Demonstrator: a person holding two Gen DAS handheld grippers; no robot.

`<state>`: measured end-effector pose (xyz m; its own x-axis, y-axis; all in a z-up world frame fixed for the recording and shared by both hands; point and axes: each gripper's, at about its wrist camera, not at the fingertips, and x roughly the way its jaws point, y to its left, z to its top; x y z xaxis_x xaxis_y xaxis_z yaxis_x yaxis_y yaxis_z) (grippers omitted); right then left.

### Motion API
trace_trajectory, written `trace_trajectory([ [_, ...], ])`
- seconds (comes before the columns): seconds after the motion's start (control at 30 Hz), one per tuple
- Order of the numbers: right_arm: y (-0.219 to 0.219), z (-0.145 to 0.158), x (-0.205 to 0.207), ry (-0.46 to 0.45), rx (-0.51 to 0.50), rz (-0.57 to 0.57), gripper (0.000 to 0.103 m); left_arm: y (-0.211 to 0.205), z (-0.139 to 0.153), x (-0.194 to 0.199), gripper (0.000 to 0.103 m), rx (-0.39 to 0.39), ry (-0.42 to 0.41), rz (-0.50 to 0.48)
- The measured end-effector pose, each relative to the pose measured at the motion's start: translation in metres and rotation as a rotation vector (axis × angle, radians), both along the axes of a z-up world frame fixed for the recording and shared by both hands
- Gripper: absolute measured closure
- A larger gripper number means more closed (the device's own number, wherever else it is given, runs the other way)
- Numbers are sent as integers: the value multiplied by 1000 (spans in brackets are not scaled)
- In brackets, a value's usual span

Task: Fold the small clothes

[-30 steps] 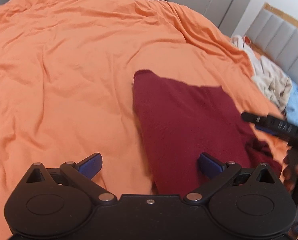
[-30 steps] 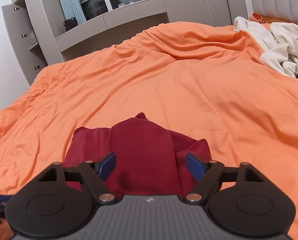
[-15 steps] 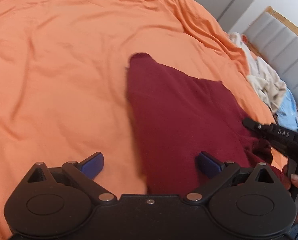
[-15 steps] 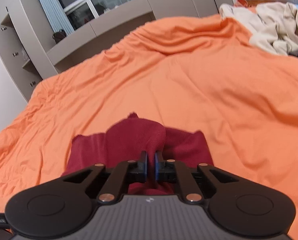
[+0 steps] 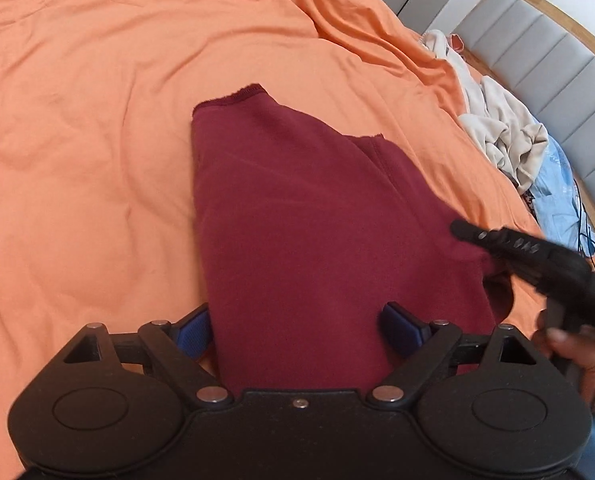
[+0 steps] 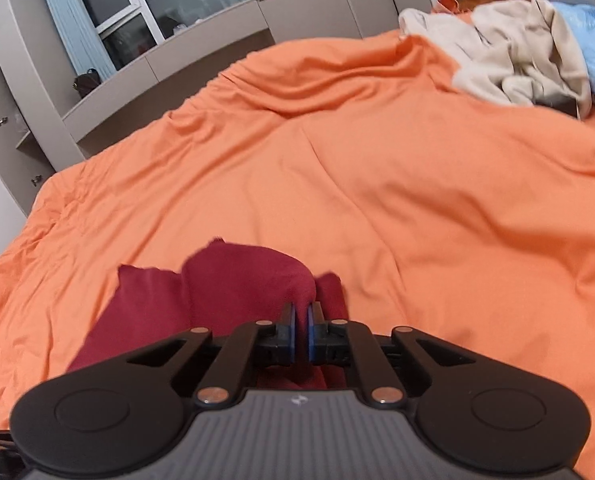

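Note:
A dark red garment [image 5: 297, 216] lies partly folded on the orange bedspread [image 5: 97, 120]. My left gripper [image 5: 297, 330] is open, its blue pads on either side of the garment's near edge. My right gripper [image 6: 302, 318] is shut on a raised fold of the red garment [image 6: 249, 280] and lifts it a little. In the left wrist view the right gripper [image 5: 517, 248] shows at the garment's right edge.
A pile of beige [image 5: 505, 128] and light blue [image 5: 557, 196] clothes lies by the grey padded headboard [image 5: 557, 76]. It also shows in the right wrist view [image 6: 517, 48]. Grey cabinets and a window [image 6: 157, 12] stand beyond the bed's far edge.
My right gripper went from open to shut on the garment's fold and pulled it up. My left gripper moved forward over the garment's near edge and stayed open.

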<state>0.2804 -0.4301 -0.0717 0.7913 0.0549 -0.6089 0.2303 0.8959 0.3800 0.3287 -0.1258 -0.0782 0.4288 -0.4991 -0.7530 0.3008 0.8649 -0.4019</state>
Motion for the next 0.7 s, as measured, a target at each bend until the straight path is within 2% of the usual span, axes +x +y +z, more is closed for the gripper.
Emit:
trace_trajectory([
  [0.13,-2,-7,1,5,16,-5,96,12,10,-7,8,11,-24,20],
  [0.2,0,-6,-2,7,22,15,92,19,14,-13,7,2,-30,34],
  [0.23,1,-4,-2,9,18,22,88,21,16,-15,6,-1,-34,40],
  [0.3,1,1,-6,10,13,28,66,25,20,-18,4,8,-44,53],
  [0.37,1,6,-14,-6,27,44,54,28,23,-23,3,21,-60,62],
  [0.5,4,16,-32,-25,33,67,38,33,29,-31,1,51,-92,81],
  [0.63,7,16,-43,-2,35,78,39,39,31,-38,1,69,-112,112],
  [0.67,7,14,-43,2,44,75,42,40,31,-38,1,71,-110,117],
  [0.7,5,12,-44,4,58,70,52,41,31,-39,1,70,-108,118],
])
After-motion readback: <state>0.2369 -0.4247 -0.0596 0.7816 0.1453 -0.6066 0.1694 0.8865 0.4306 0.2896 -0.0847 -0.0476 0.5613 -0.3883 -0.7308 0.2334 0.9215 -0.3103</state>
